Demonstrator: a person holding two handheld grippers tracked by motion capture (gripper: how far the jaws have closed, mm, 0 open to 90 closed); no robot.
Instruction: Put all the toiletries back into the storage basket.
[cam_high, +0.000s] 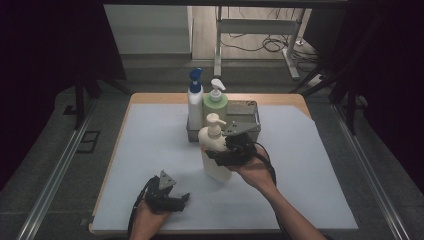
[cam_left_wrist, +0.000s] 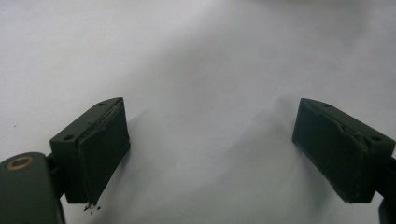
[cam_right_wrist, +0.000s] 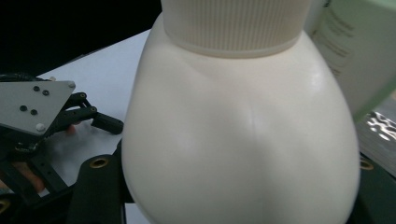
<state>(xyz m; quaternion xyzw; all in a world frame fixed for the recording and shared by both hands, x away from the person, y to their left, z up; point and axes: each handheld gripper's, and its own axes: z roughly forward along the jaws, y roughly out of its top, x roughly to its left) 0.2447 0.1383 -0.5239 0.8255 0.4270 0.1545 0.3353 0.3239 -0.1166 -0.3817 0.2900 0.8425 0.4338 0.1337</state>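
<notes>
- The right gripper (cam_high: 222, 152) is clamped on the cream bottle (cam_high: 214, 152); in the right gripper view the bottle's round body (cam_right_wrist: 238, 140) sits between the jaws, just under the ribbed collar.
- The bottle stands in the middle of the table (cam_high: 310, 200), on the white mat (cam_high: 150, 145), just in front of the tray (cam_high: 247, 112).
- The tray already holds the blue-cap bottle (cam_high: 195, 100) and the green bottle (cam_high: 215, 102) on its left side; its right part looks free.
- The step in hand is probably to carry the cream bottle to the free part of the tray.
- The bottle wall is smooth and curved, so it may slip; the person should keep the grip firm and the bottle upright.
- The base should rise higher than the tray wall before it goes forward, otherwise it may catch the rim.
- The green bottle is very near in the right gripper view (cam_right_wrist: 355, 51); the path should stay to its right so its pump is not knocked.
- The person should open the jaws only when the base rests flat inside the tray.
- The left gripper (cam_high: 172, 200) rests near the front edge with its jaws wide apart and nothing between them; its pads (cam_left_wrist: 100, 149) are over bare mat. It is well apart from the path and may stay there.
</notes>
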